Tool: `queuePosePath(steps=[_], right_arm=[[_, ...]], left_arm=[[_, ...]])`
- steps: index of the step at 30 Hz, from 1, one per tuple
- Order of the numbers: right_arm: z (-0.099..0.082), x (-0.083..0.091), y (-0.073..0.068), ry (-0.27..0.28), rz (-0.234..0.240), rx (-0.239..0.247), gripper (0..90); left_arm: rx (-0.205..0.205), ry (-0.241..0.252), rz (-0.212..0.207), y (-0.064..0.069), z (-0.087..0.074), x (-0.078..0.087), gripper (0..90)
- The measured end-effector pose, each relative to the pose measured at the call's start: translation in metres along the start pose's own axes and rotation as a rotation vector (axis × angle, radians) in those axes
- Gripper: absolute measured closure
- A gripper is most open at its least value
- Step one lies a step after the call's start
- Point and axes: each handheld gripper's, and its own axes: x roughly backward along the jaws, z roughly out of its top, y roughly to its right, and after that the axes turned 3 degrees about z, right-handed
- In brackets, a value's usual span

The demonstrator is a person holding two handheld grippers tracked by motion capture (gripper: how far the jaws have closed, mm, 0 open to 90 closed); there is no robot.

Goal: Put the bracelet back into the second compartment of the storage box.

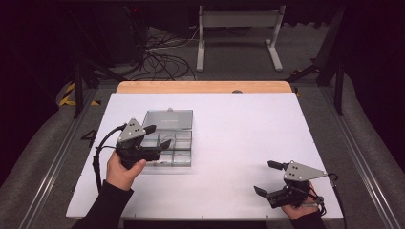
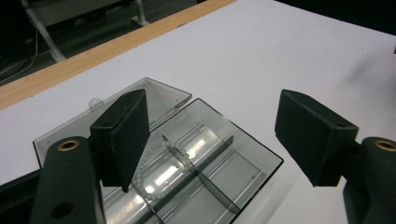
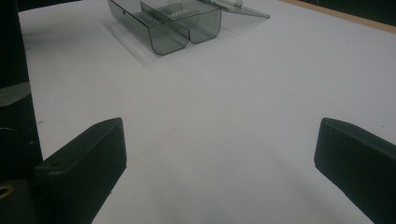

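The clear plastic box [image 1: 168, 143] sits on the left half of the desk [image 1: 239, 138], nearer the left edge than the middle, with its lid [image 1: 168, 119] thrown back flat toward the far wooden edge [image 1: 203, 87]. The left gripper [image 1: 157, 136] hovers over the box's left side, its jaws spread wide with nothing between them; in the left gripper view the left pad [image 2: 123, 140] hangs above the open compartments and the right pad [image 2: 313, 133] stands out past the box's corner, over bare desk, neither pressing on the plastic. A string of small pale beads [image 2: 161, 161] curves across the box's inside, lying by a thin divider [image 2: 201, 158] that splits the tray lengthwise; I cannot tell whether it crosses from one compartment to the next. The box is smoky, see-through and glossy, with rounded bottom corners and straight thin walls. The pads are matte black, blocky and flat-faced. The right gripper [image 1: 265, 177] rests near the desk's near right corner, well apart from the box, its jaws likewise released and empty above the surface. The desk top is a smooth, matte white sheet; its whole middle and right half lie open between the box and the right gripper, while the box leaves only a narrow margin to the left edge.
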Motion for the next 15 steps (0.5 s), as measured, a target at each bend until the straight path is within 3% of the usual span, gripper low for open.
queuePosePath(steps=[15], right_arm=[[0.0,0.002,0.0,0.002,0.004,-0.002,2.9]], left_arm=[[-0.001,0.028,-0.024,0.007,-0.007,0.023,25.1]])
